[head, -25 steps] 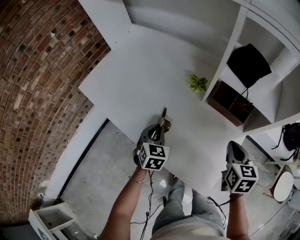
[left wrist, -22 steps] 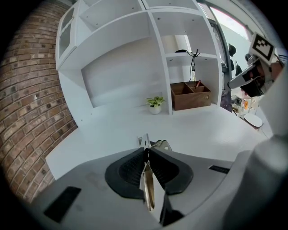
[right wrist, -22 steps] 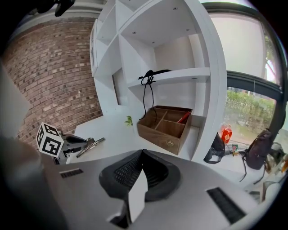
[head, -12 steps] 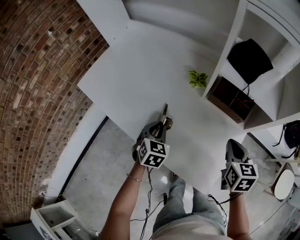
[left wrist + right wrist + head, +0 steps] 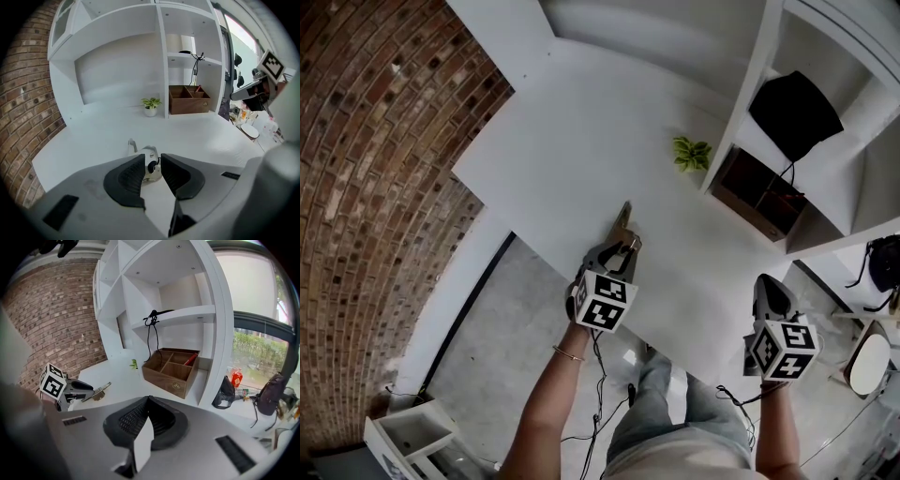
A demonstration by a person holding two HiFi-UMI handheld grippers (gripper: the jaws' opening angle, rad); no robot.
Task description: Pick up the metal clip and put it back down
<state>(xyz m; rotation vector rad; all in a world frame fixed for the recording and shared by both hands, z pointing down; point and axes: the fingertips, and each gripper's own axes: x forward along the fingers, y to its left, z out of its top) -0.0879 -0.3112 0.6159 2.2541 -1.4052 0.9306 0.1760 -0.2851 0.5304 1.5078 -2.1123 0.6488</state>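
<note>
Metal clip (image 5: 624, 228): it lies on the white bench (image 5: 572, 141), near the front edge. Its long handle points away from the person, toward the back of the bench.
Clip and left hand-held gripper (image 5: 624, 247): the clip's near end sits right between the two fingertips. The rest of the clip reaches out beyond them and rests on the bench.
Left hand-held gripper, jaws: the gripper is tilted down at the bench. Its jaws have just been opening and stand parted, with one dark pad on each side of the clip. No firm pinch shows.
Right hand-held gripper (image 5: 766, 287): it is held well apart from the clip, off to its right. Its pads are pressed together with nothing between them.
Arms: a bare forearm runs back from each gripper toward the person.
Plant (image 5: 691, 153): a small green plant in a white pot stands far back on the bench. It is well beyond the clip and just beside the upright of the shelf (image 5: 748, 89).
Box (image 5: 752, 199): a wooden box with dividers sits in the shelf's lowest compartment, to the right of the plant.
Cable (image 5: 152, 331): a black cable hangs from the board above the box.
Wall (image 5: 366, 187): red-brown brick runs along the left of the bench.
</note>
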